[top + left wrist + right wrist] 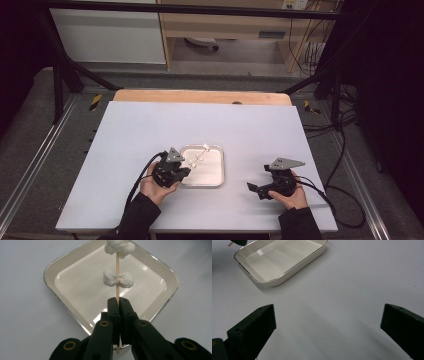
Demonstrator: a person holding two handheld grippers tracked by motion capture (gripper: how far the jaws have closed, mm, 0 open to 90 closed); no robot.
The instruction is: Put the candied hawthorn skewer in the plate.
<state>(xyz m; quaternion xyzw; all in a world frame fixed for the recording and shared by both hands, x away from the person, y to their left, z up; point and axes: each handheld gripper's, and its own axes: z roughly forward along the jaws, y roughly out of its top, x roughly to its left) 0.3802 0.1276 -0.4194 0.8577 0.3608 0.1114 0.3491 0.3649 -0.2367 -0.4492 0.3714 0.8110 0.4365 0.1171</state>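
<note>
Left claw (117,307), jaws pressed together on the lower end of a skewer (117,293), holds the stick out over a dish (63,308); in the high view this claw (184,169) sits at the dish's (216,181) left rim. Two white lumps, probably marshmallows, are threaded on the skewer: the nearer lump (117,281) partway up, the farther lump (120,247) near the tip, both hanging above the dish's floor with no visible contact. A short stub of stick projects below the jaws toward the camera. Right claw (260,189), jaws spread wide and holding nothing, rests low over the bare surface (150,125), well apart from the dish; its own view shows the two jaws far apart with the dish (287,275) up and to the left. The step in hand appears to be placing the loaded skewer in the dish. To do it well, keep the pinch firm so the thin stick does not roll between the jaws, and lower the hand with the stick roughly level so both lumps land inside the rim together. The skewer seems to lie along the dish's diagonal, the longest run available, which should let the tip clear the far corner. Release only once the lumps bear weight, and open slowly, since soft lumps may stick or roll.
</note>
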